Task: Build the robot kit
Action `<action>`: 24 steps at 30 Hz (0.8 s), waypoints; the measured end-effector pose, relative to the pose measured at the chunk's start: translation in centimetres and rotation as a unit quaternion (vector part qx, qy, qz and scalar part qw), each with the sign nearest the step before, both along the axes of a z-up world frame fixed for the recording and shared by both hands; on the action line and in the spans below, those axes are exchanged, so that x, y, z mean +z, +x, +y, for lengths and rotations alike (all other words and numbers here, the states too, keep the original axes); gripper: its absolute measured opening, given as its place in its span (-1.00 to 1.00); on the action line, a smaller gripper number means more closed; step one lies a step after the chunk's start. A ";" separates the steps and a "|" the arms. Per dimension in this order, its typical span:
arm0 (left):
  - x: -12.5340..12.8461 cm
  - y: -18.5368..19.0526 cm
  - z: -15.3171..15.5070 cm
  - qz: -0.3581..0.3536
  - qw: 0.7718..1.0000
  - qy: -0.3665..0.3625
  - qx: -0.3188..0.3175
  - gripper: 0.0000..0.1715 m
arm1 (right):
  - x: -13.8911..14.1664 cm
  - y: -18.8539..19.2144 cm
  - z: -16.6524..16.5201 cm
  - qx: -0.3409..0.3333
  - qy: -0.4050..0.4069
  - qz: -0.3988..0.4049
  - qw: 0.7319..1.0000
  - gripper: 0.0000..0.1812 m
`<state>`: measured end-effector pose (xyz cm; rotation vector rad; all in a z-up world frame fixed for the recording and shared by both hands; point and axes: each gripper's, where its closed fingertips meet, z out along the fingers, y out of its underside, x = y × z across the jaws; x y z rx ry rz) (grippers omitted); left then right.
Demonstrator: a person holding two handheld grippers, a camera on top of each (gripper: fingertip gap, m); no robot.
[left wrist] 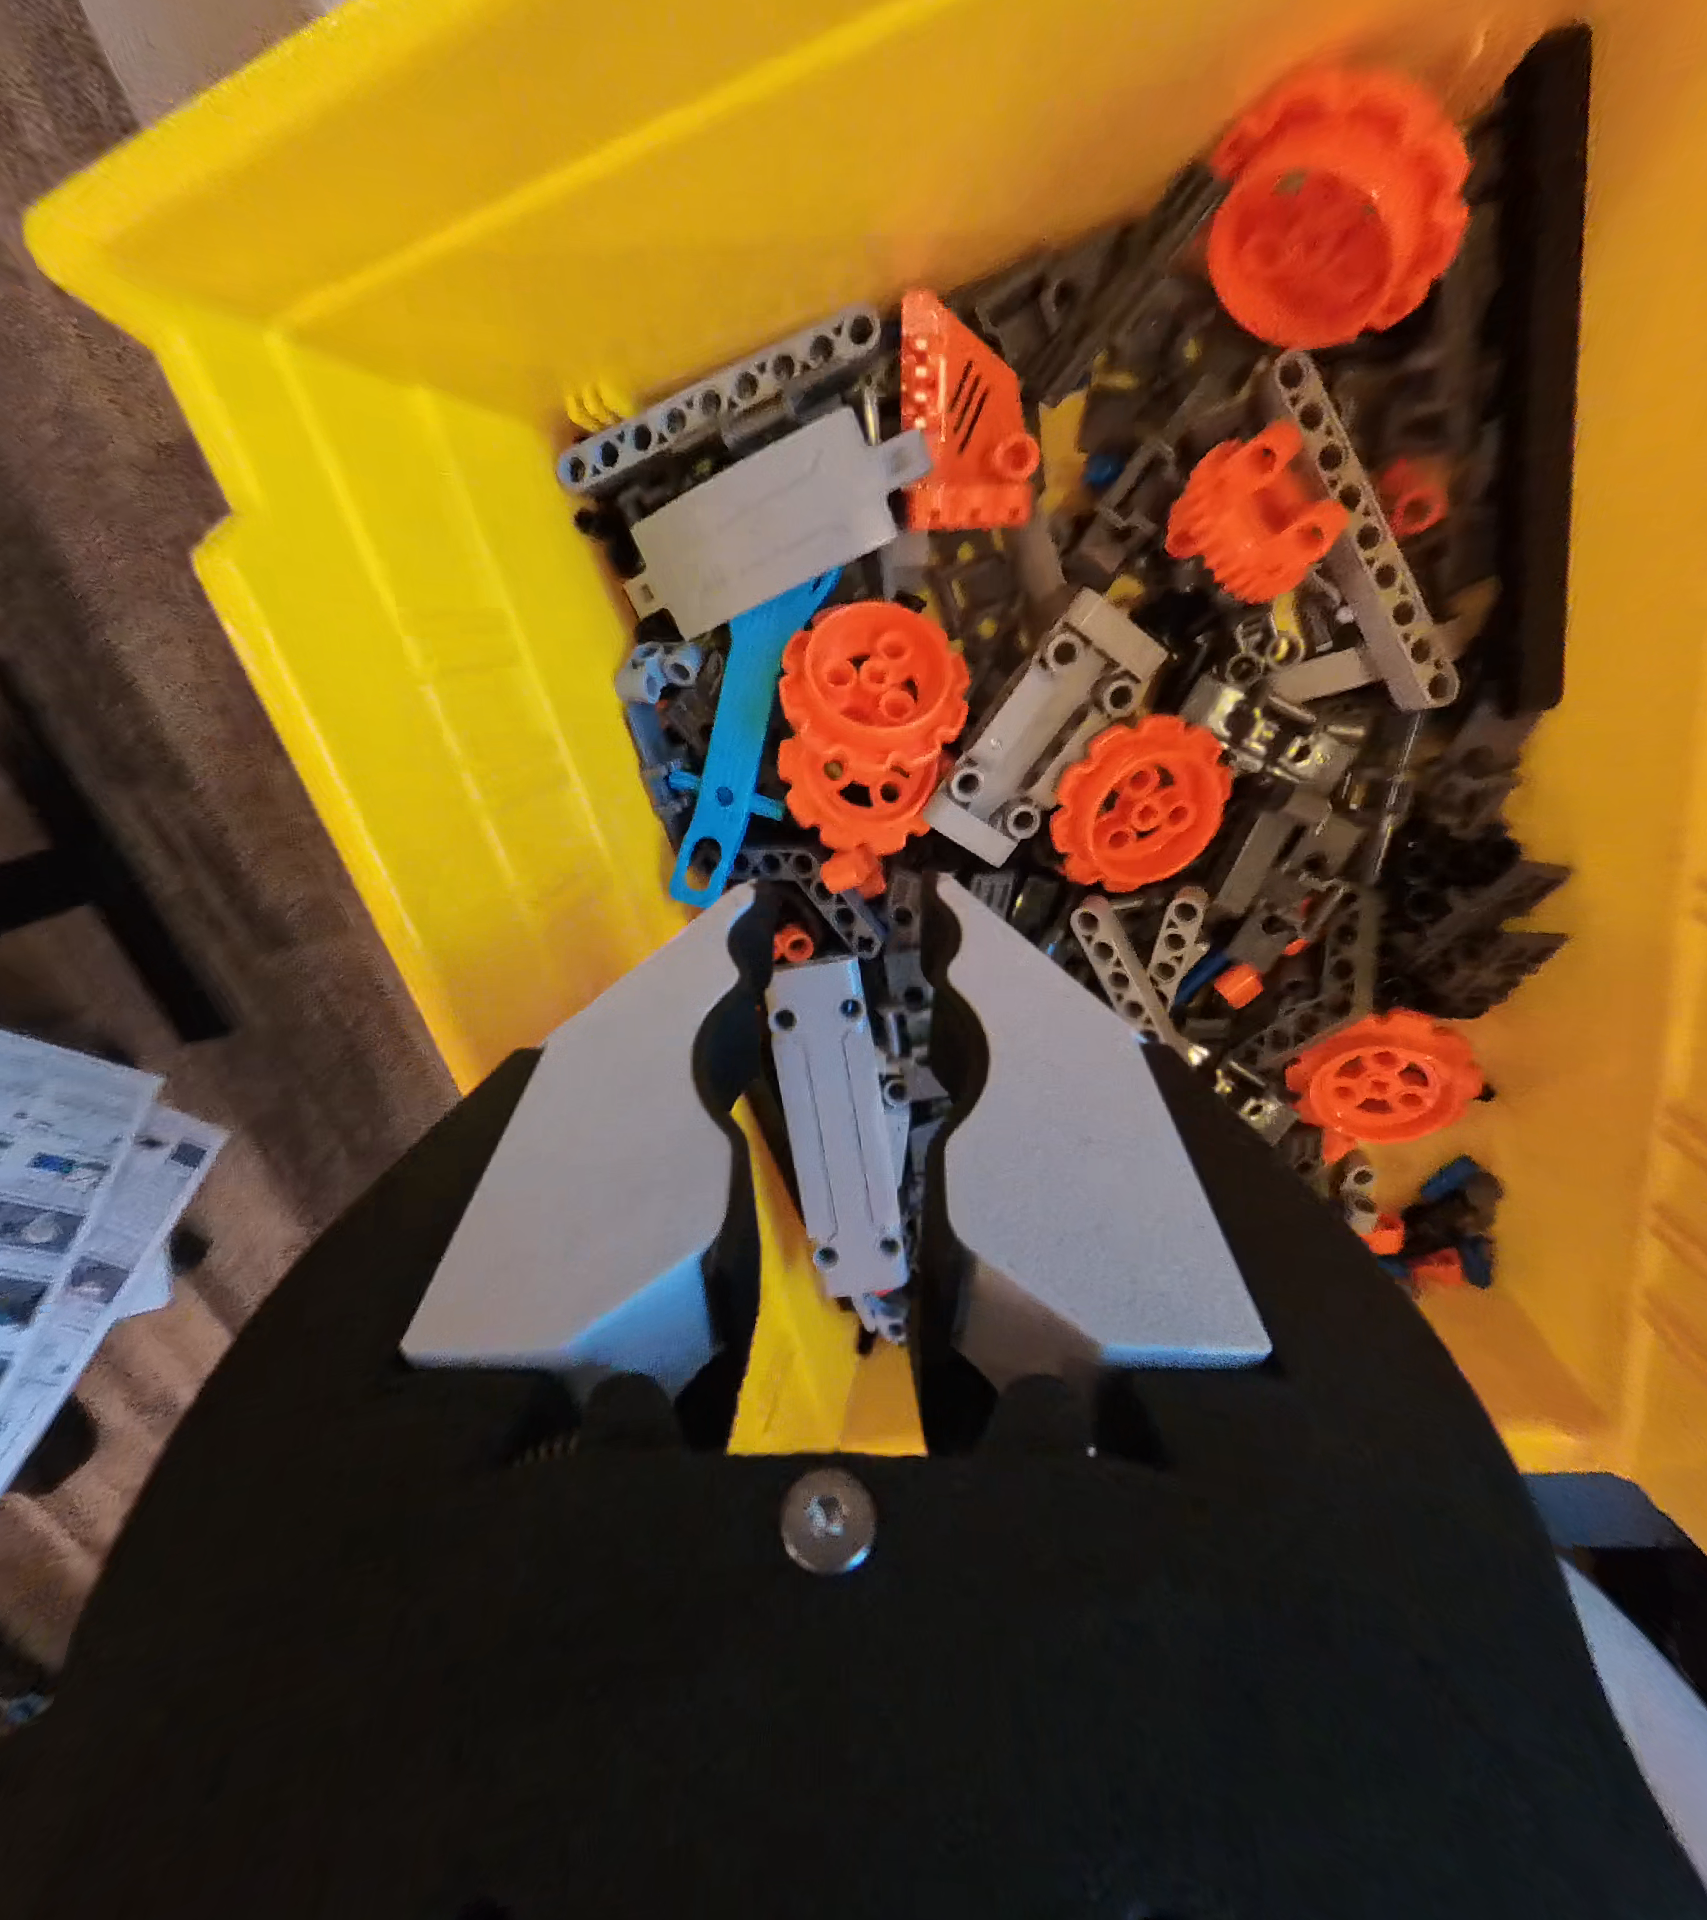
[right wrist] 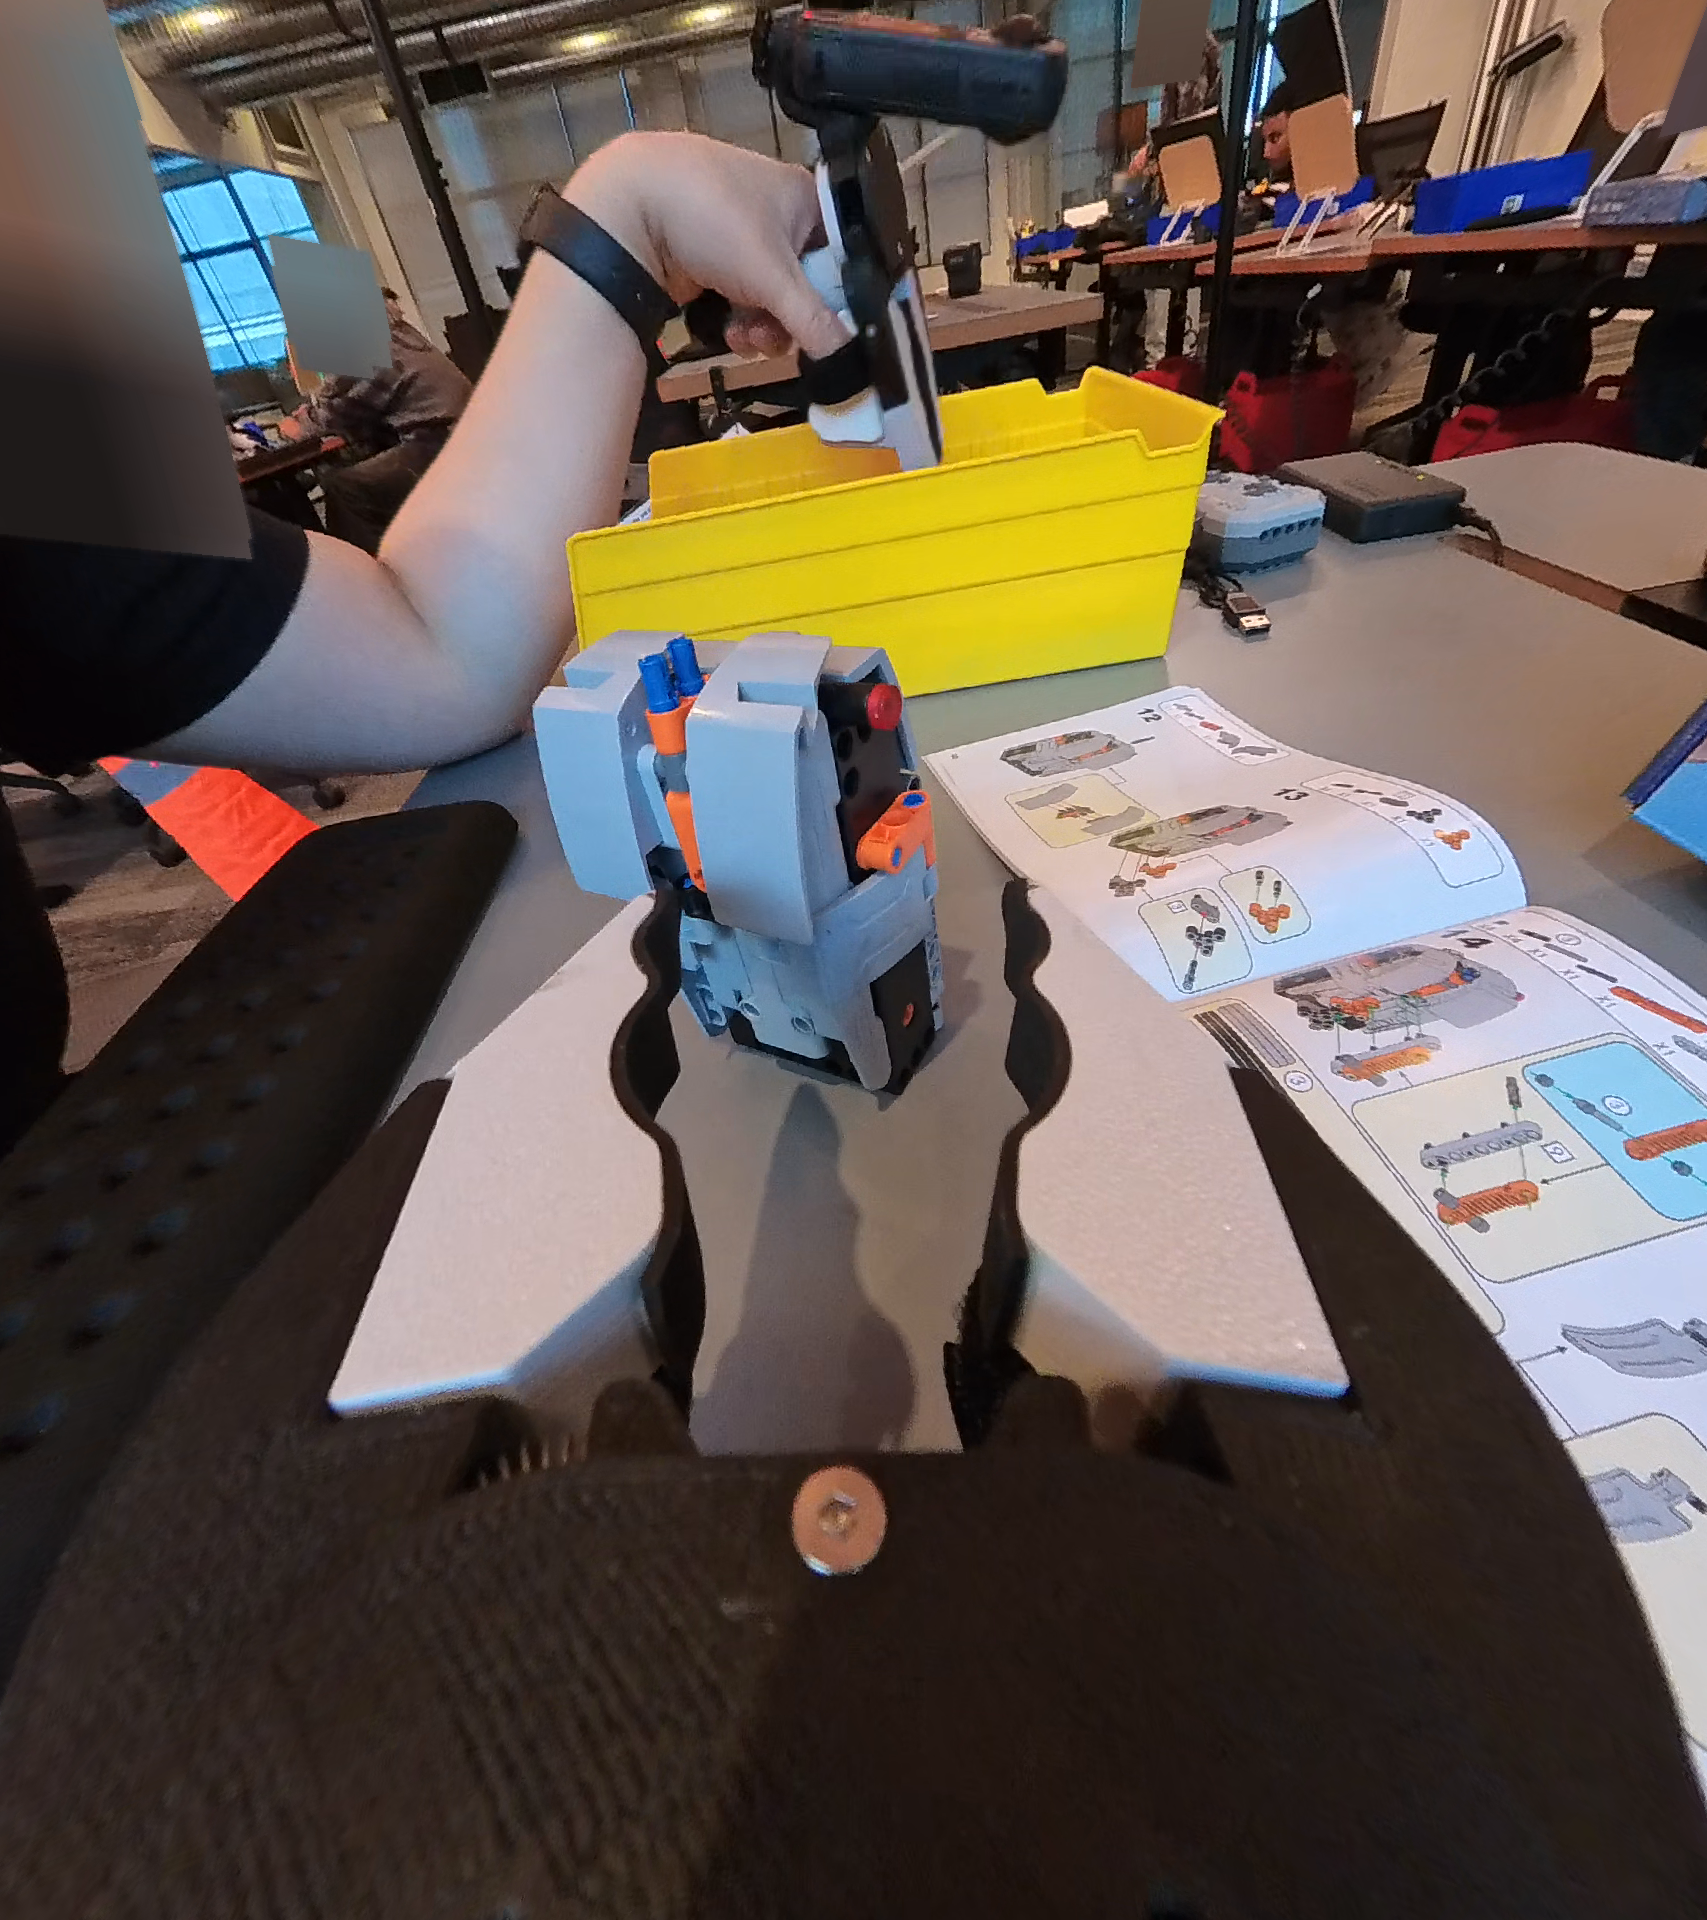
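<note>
Left gripper (left wrist: 849, 888) down over the yellow bin (left wrist: 475, 436), nose toward the heap of building parts — fingers at a narrow gap, clamped on nothing as far as can be seen. Long grey panel (left wrist: 844, 1127) lying lengthwise in that gap, a sliver of yellow showing beside it at 9 o'clock, so apparently apart from the pad there; contact on the 3 o'clock side hard to judge. Just past the tips at 12 o'clock, a stacked pair of orange gear wheels (left wrist: 870, 675); a blue strip (left wrist: 745, 727) toward 11 o'clock.

Right gripper (right wrist: 838, 914) low over the grey table (right wrist: 1348, 644), fingers spread wide, gripping nothing. Grey-and-orange brick model (right wrist: 755, 810) standing upright with its foot between the fingertips, closer to the 9 o'clock finger — touching or merely beside, cannot tell. Open instruction booklet (right wrist: 1348, 1039) flat at 3 o'clock.

Risks, by judgement: tall and narrow-footed, that model, so likely to tip at one sideways nudge from the near finger. Loose and interlocked in the bin, too — easy for a neighbour to snag and ride along with the panel, or for a smooth, slim panel to twist out of a shallow pinch.
</note>
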<state>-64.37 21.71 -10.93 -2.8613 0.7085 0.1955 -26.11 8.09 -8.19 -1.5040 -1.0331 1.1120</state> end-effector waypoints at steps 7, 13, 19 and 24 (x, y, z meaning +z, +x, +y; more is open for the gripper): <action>-2.6 -2.0 -0.1 -0.023 0.998 -0.048 0.043 -0.71 | 0.2 0.1 -0.1 0.004 -0.001 0.007 1.000 -0.32; -2.8 -1.2 0.0 -0.052 0.996 -0.053 0.054 -0.73 | 0.1 0.0 -0.3 0.012 0.000 0.006 1.000 -0.32; -3.0 -1.6 -0.3 -0.021 0.995 -0.068 0.063 -0.73 | 0.2 0.0 -0.5 0.017 0.002 0.007 1.000 -0.33; -3.3 -1.6 -0.5 -0.020 0.994 -0.081 0.064 -0.78 | 0.1 -0.1 -0.4 0.017 0.000 0.005 1.000 -0.33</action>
